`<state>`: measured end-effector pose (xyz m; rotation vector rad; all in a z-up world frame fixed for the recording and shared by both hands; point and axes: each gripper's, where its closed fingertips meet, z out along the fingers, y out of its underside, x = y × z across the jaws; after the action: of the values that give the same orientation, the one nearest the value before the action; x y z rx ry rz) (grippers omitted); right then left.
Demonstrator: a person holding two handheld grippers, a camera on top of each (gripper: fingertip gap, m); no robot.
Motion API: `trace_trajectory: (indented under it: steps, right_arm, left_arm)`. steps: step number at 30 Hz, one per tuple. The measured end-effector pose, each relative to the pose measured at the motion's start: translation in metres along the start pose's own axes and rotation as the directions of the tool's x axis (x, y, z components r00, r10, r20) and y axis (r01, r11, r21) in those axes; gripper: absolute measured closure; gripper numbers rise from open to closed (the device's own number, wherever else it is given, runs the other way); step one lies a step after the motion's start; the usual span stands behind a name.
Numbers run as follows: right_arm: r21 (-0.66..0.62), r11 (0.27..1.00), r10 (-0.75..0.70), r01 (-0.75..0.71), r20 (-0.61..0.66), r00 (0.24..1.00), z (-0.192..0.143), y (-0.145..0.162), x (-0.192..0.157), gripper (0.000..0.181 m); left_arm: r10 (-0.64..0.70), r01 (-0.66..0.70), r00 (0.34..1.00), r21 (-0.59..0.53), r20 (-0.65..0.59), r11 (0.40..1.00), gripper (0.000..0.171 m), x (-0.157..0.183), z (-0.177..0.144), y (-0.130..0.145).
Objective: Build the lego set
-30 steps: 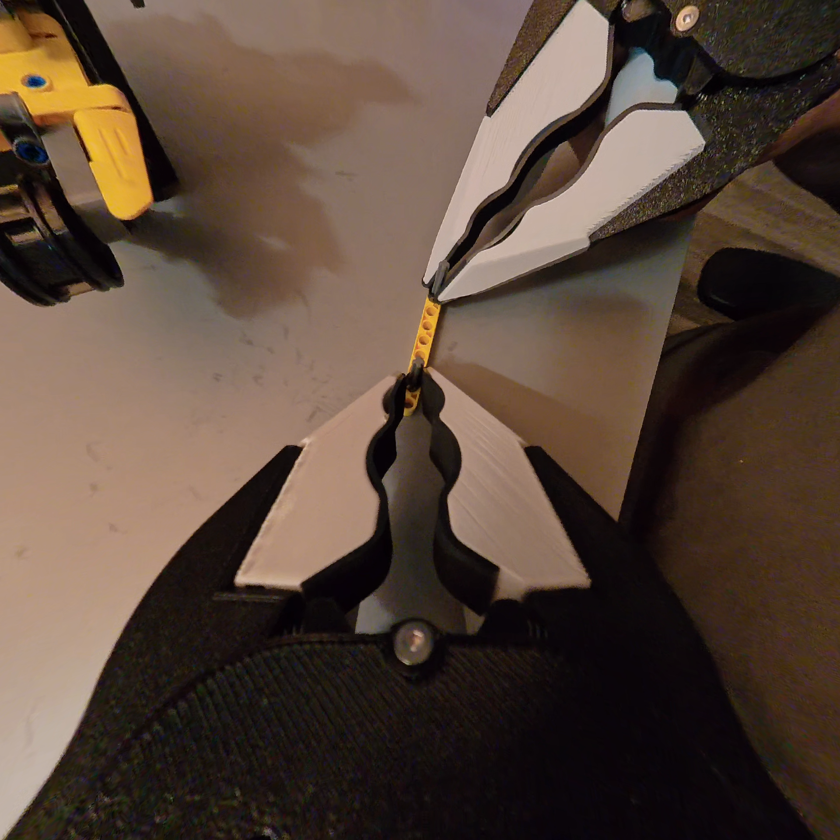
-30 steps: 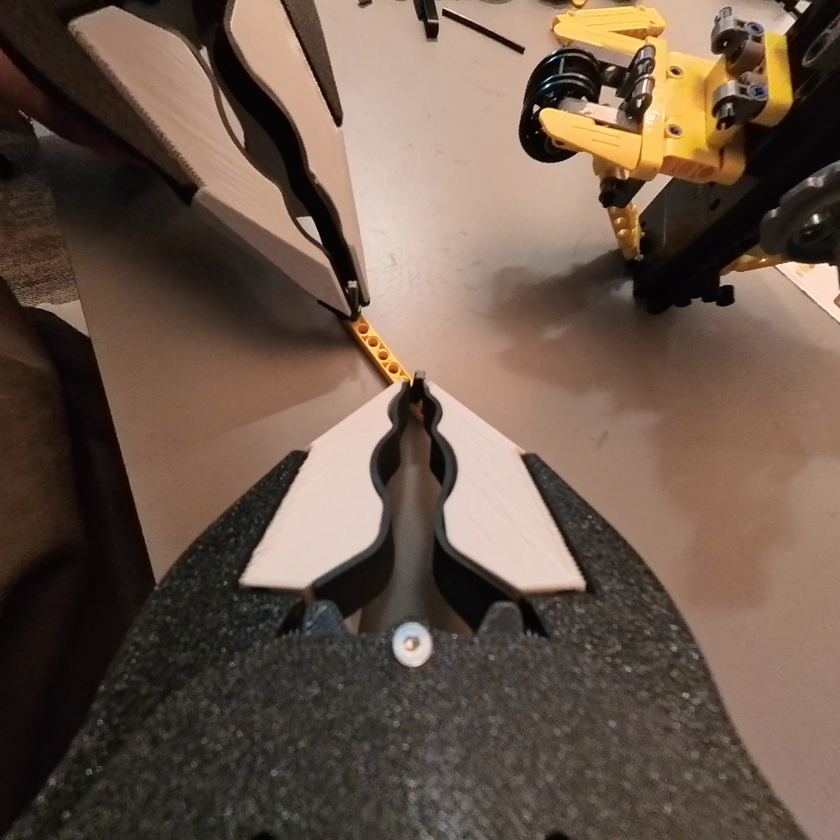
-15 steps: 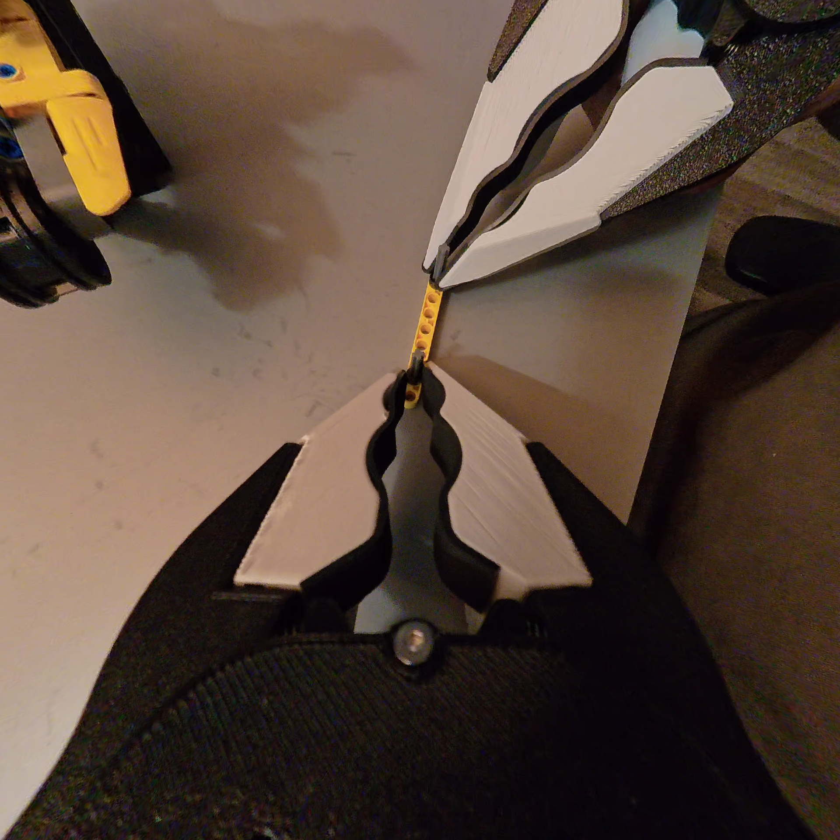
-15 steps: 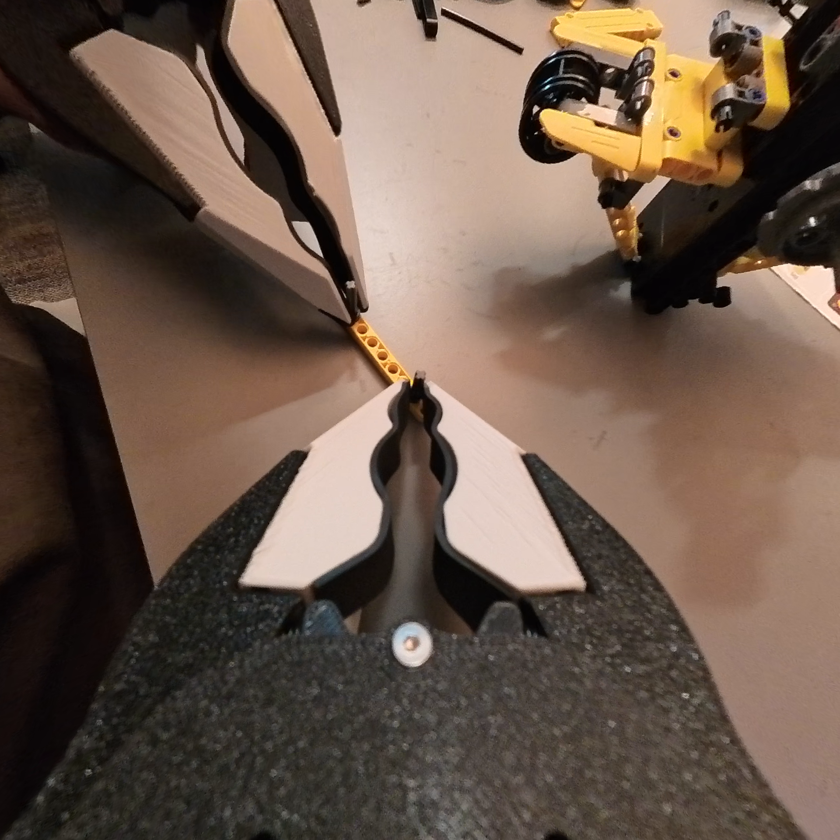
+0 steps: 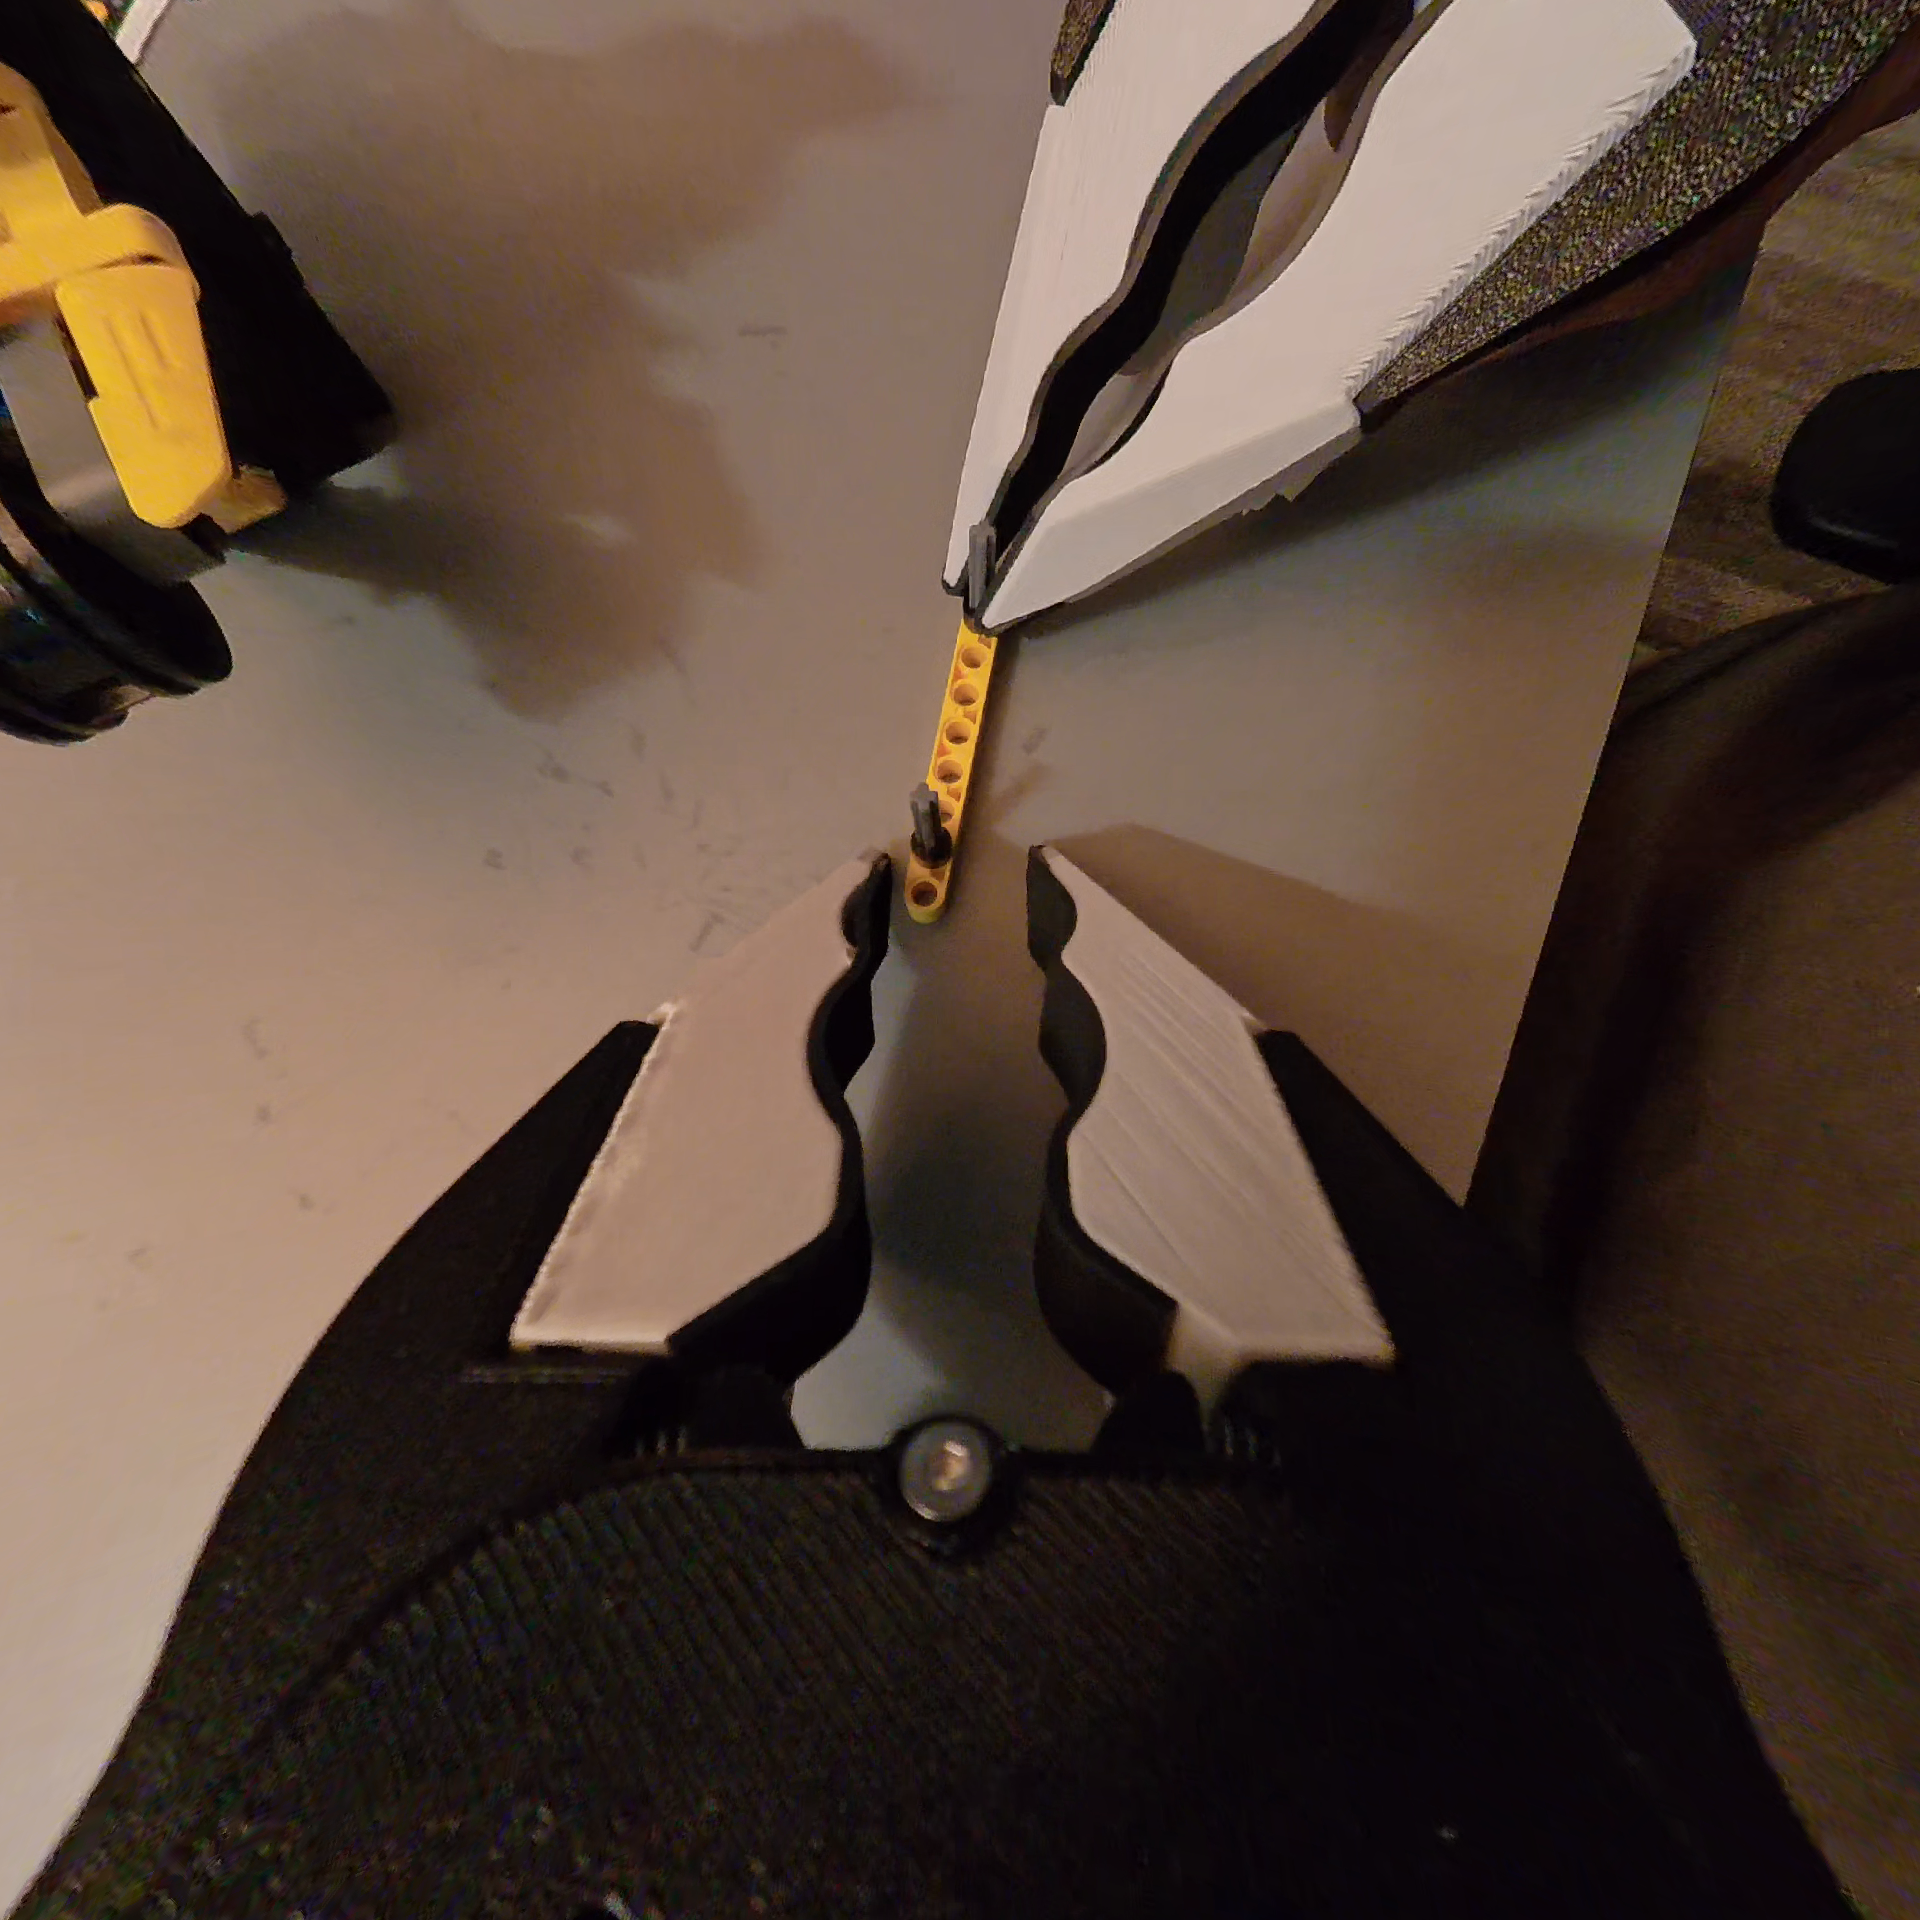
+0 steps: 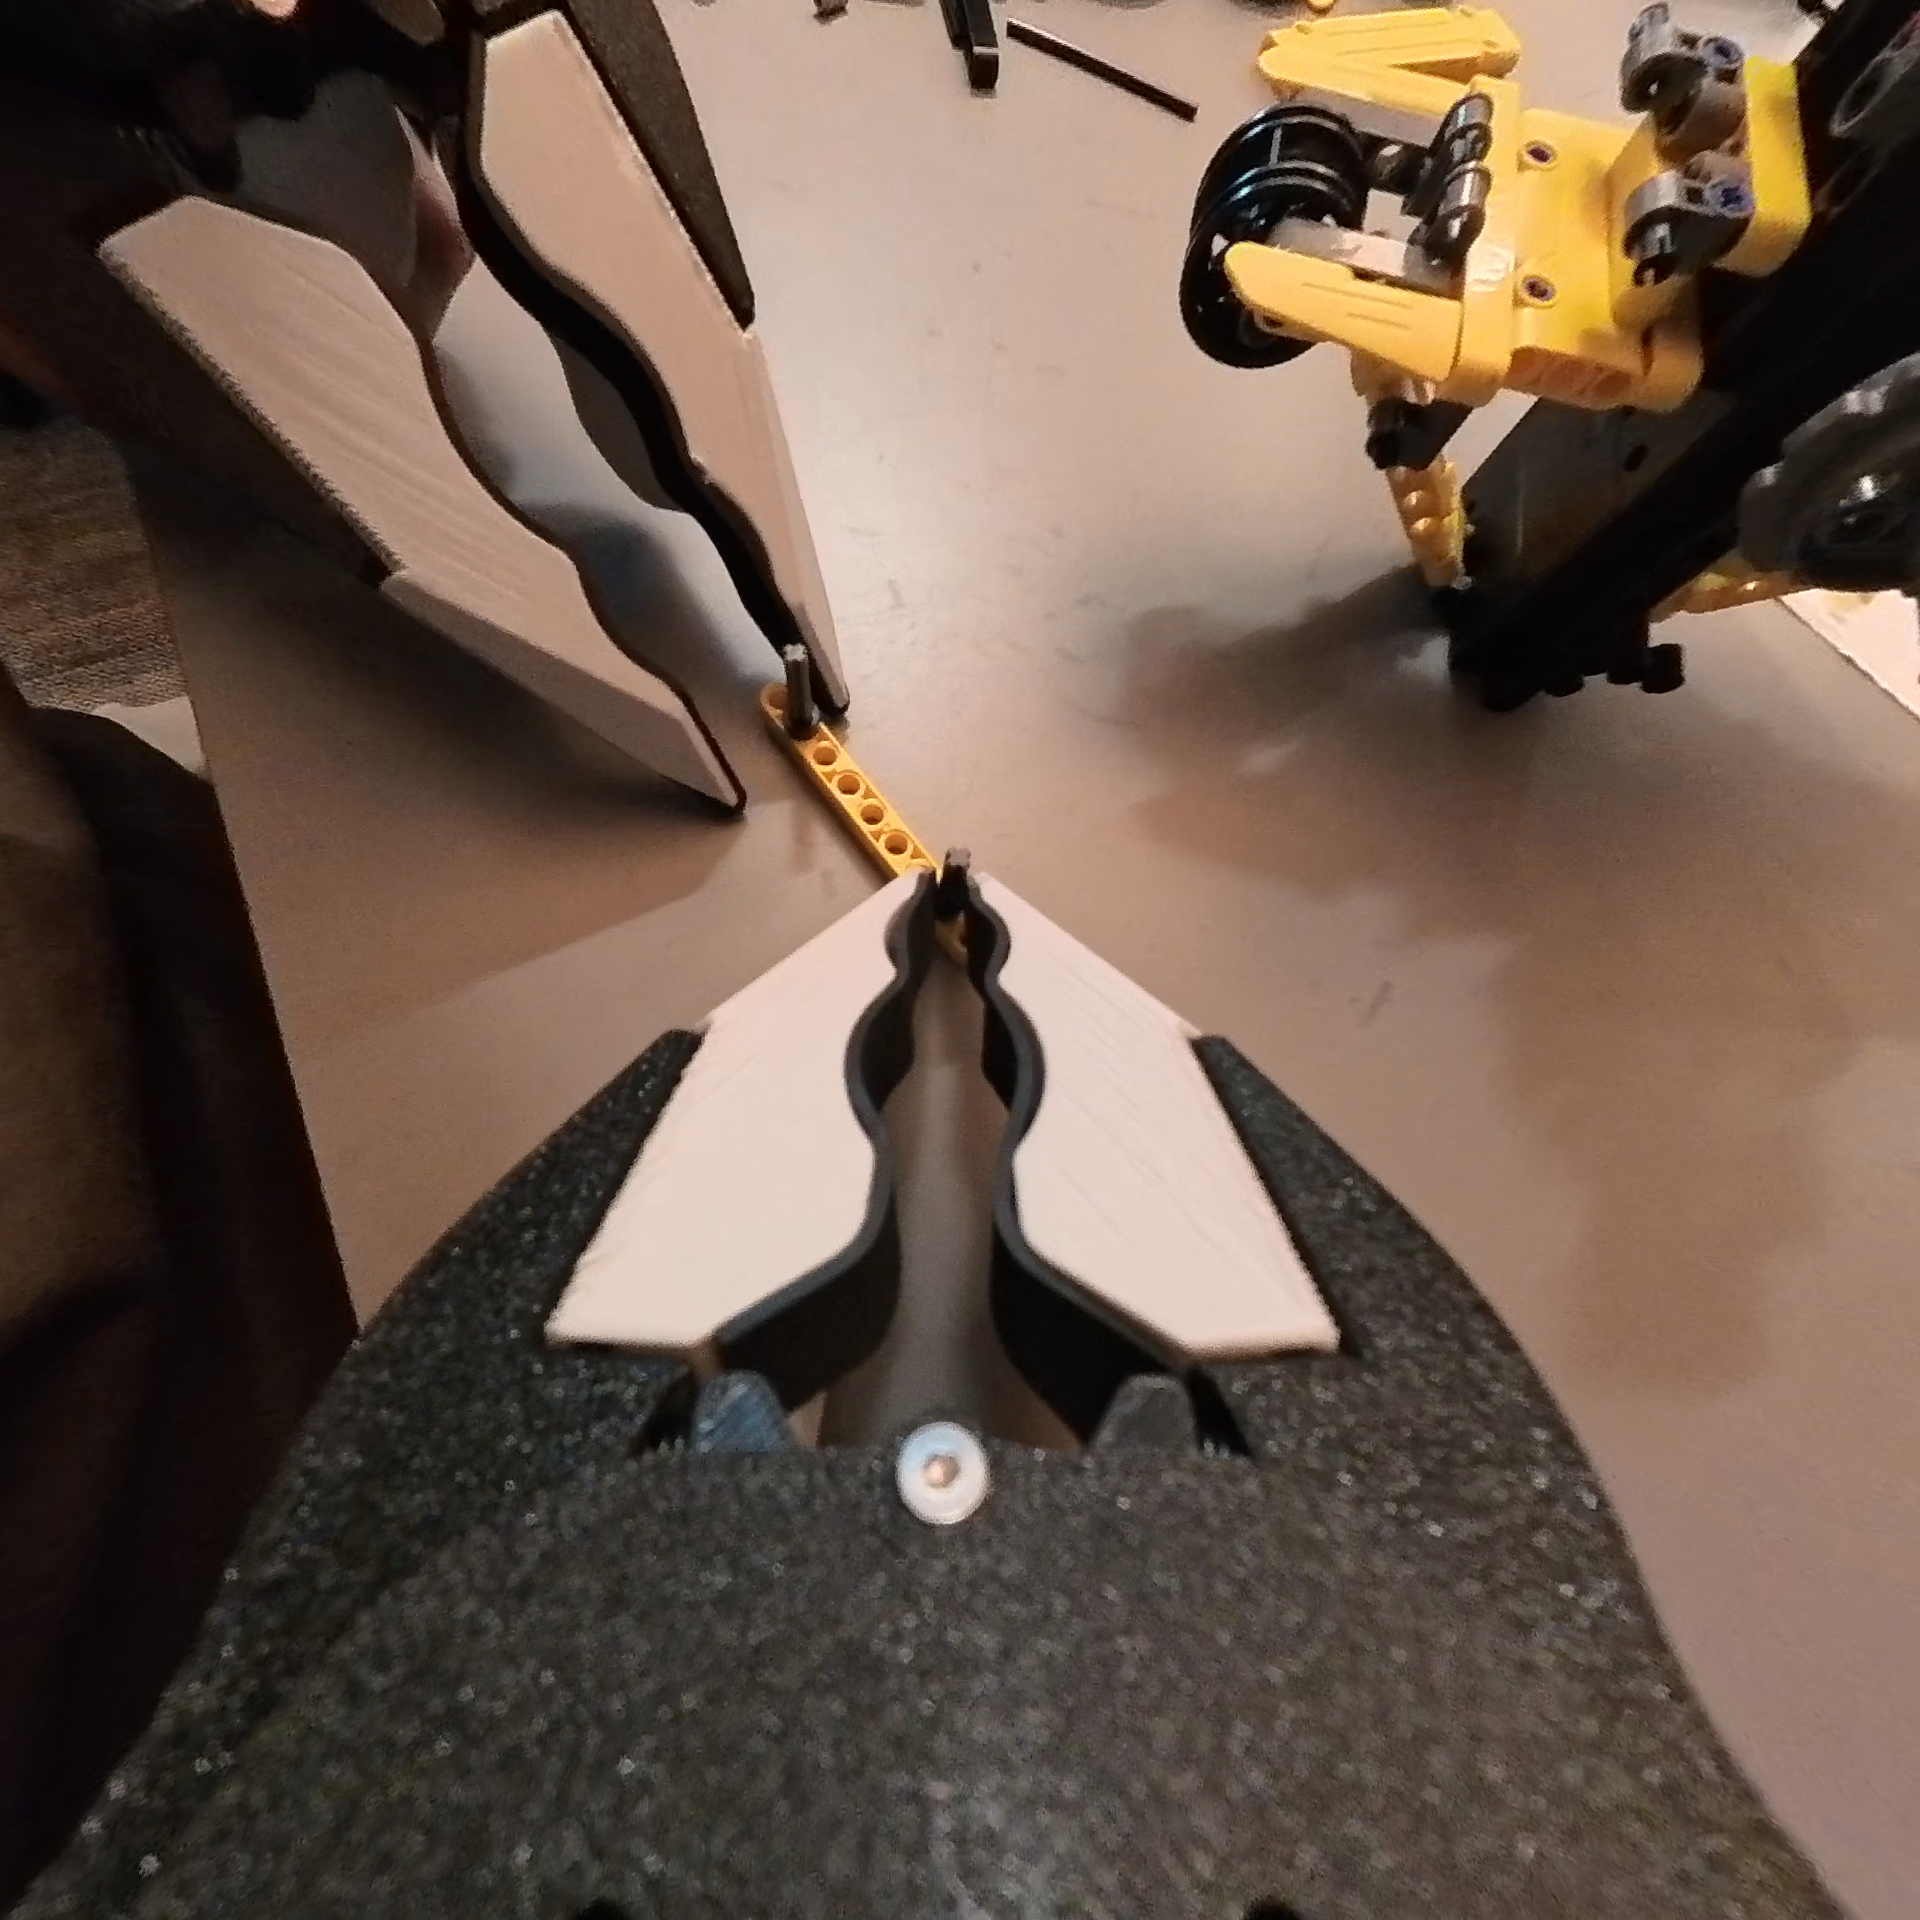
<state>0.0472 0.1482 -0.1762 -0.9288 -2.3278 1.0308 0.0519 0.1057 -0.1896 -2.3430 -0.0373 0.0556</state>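
Left wrist view shows my left gripper (image 5: 958, 854) spread apart, clear of the yellow beam (image 5: 954, 764) on the table (image 5: 312, 935) — my right gripper (image 6: 948, 881) clamps its far-end pin (image 6: 952, 862).

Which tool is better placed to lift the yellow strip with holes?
Probably the right tool: it is shut on a dark peg stuck in the flat yellow plastic strip with holes. The left tool is open, gripping nothing.
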Motion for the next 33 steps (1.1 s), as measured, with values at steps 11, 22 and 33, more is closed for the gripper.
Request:
trace_trajectory:
  steps: [11,22,33]
  right_arm:
    - [-0.030,0.992,0.122,-0.119,0.133,0.984,0.000,0.005,-0.005,0.145]
    - [-0.056,0.984,0.174,-0.167,0.183,0.968,0.001,0.007,-0.006,0.145]
    - [0.044,0.979,0.187,-0.198,0.176,0.966,-0.009,-0.004,0.001,0.149]
  left_arm:
    - [-0.053,0.053,0.999,0.004,-0.012,0.999,0.161,-0.004,0.000,-0.001]
    - [-0.082,0.084,0.993,0.021,-0.085,0.996,0.165,0.000,-0.003,-0.003]
    - [-0.330,0.468,0.825,0.229,-0.458,0.853,0.165,-0.004,-0.039,-0.040]
